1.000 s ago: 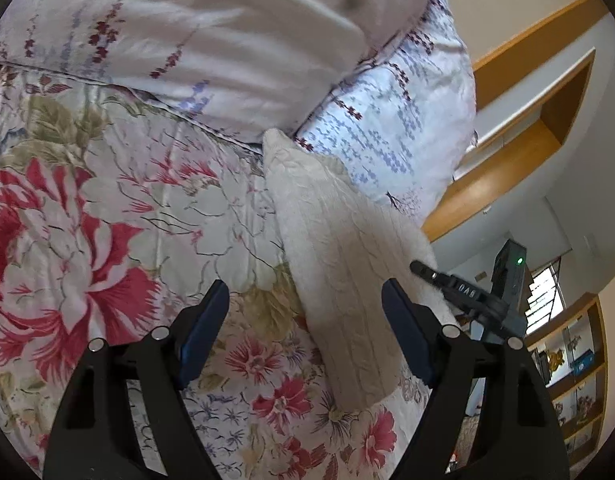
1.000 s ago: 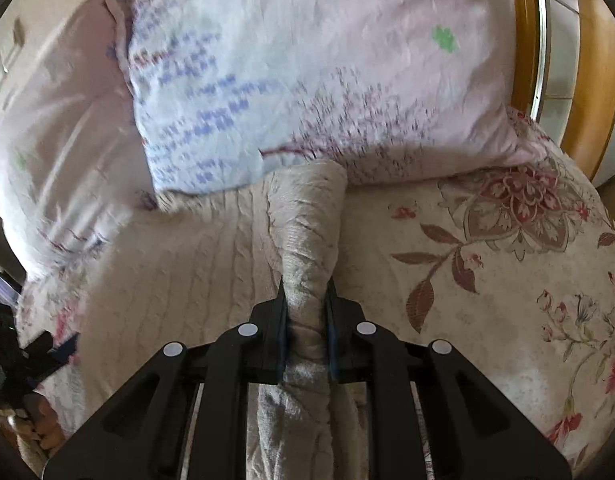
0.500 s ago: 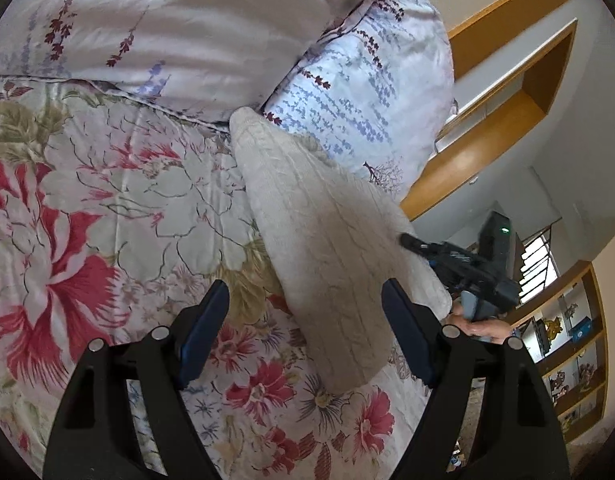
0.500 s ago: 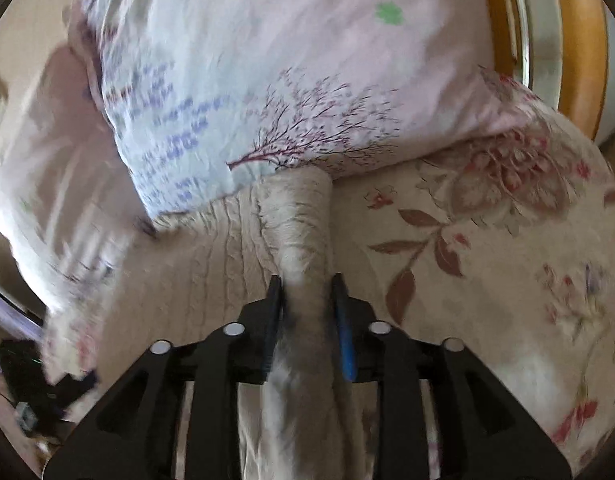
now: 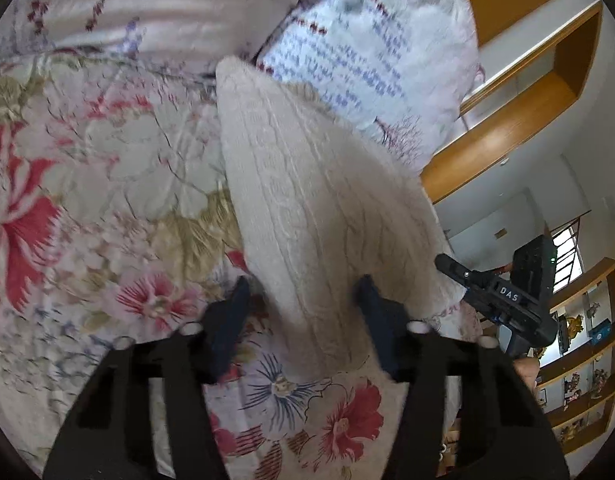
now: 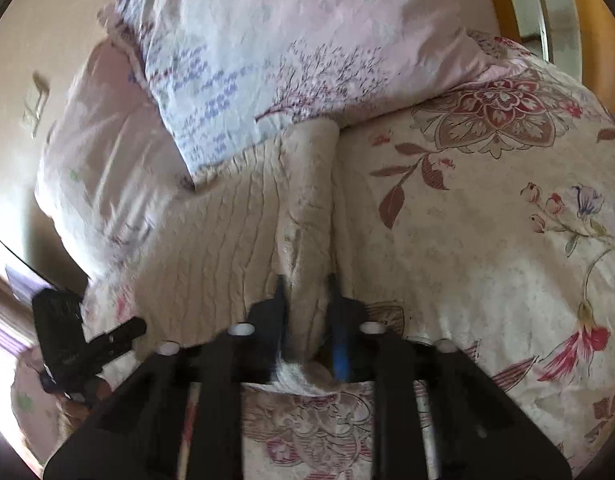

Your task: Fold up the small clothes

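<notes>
A cream cable-knit garment [image 5: 307, 200] lies on a floral bedspread [image 5: 107, 200], its far end against the pillows. My left gripper [image 5: 303, 312] is open, its jaws on either side of the garment's near end. In the right wrist view the same garment [image 6: 227, 240] spreads to the left. My right gripper [image 6: 307, 304] has its jaws a little apart around a bunched fold [image 6: 307, 208] of the garment; blur hides whether they still pinch it. The right gripper also shows in the left wrist view [image 5: 503, 296].
Two pillows [image 5: 367, 48] [image 6: 307, 52] lie at the head of the bed. A wooden headboard [image 5: 527, 100] rises behind them. Shelves with small items [image 5: 579, 380] stand at the far right. The bedspread [image 6: 487, 240] extends to the right.
My left gripper has moved forward so the garment's near end lies between its jaws. My right gripper's jaws have parted slightly around the fold and it has drawn back.
</notes>
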The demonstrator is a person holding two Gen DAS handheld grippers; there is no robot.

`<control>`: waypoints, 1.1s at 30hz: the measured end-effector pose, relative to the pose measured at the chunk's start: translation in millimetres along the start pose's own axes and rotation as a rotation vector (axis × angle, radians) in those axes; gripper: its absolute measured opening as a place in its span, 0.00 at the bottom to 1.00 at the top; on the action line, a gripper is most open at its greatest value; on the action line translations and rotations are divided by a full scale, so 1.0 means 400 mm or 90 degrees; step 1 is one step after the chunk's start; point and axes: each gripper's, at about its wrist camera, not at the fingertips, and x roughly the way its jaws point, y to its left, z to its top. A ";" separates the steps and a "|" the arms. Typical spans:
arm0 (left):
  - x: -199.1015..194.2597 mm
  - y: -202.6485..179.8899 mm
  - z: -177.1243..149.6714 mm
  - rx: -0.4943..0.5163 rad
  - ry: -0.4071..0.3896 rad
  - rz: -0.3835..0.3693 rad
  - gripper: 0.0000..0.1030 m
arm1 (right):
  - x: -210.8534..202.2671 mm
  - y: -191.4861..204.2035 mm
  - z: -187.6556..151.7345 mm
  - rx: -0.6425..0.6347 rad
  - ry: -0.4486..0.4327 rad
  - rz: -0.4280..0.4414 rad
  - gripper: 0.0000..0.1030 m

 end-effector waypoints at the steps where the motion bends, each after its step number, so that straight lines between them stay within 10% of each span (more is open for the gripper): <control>1: 0.008 0.000 -0.003 -0.006 0.004 -0.002 0.35 | -0.005 0.006 -0.003 -0.007 -0.009 0.001 0.12; 12: -0.016 0.018 -0.042 -0.012 -0.017 -0.014 0.16 | 0.009 -0.043 -0.030 0.017 -0.004 -0.012 0.11; 15: -0.021 0.017 -0.039 -0.012 -0.007 -0.015 0.23 | -0.006 -0.040 -0.011 0.026 0.012 0.003 0.15; 19: -0.038 0.004 -0.023 -0.009 -0.012 -0.019 0.47 | -0.033 -0.044 0.056 0.066 -0.017 0.029 0.49; 27: -0.027 0.009 0.042 -0.057 -0.025 0.016 0.59 | 0.115 -0.063 0.195 0.146 0.015 0.056 0.51; 30: -0.003 0.025 0.051 -0.084 -0.011 0.009 0.59 | 0.154 -0.051 0.205 0.129 0.016 0.047 0.10; 33: 0.005 0.027 0.054 -0.090 -0.009 0.004 0.59 | 0.124 -0.017 0.205 0.071 -0.039 0.032 0.09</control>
